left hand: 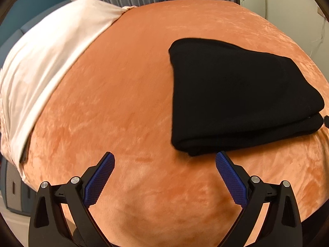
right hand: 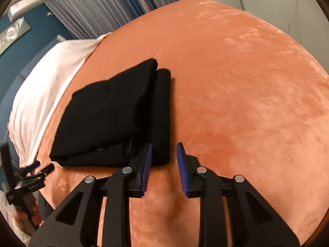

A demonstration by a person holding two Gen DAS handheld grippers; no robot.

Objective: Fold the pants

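On the orange blanket (left hand: 127, 86) that covers the bed, the black pants (left hand: 242, 100) lie folded into a thick, layered bundle, well clear of the pale pillow (left hand: 47, 65) at the blanket's far-left edge. The bundle's near edge shows stacked folds.

Seen from the left wrist, the left gripper (left hand: 164, 160) hovers over bare blanket just short of the pants' near edge; the bundle sits ahead and to the right, its nearest corner close beside the right-hand blue pad (left hand: 230, 177). The jaws stand wide apart with nothing between them and touch no cloth.

Seen from the right wrist, the pants (right hand: 111, 117) lie ahead and to the left of the right gripper (right hand: 164, 150). Its jaws are parted to a narrow gap, holding nothing; only blanket (right hand: 236, 86) shows between them. Its left blue pad (right hand: 147, 164) overlaps the bundle's near right corner in the picture, but contact cannot be told.
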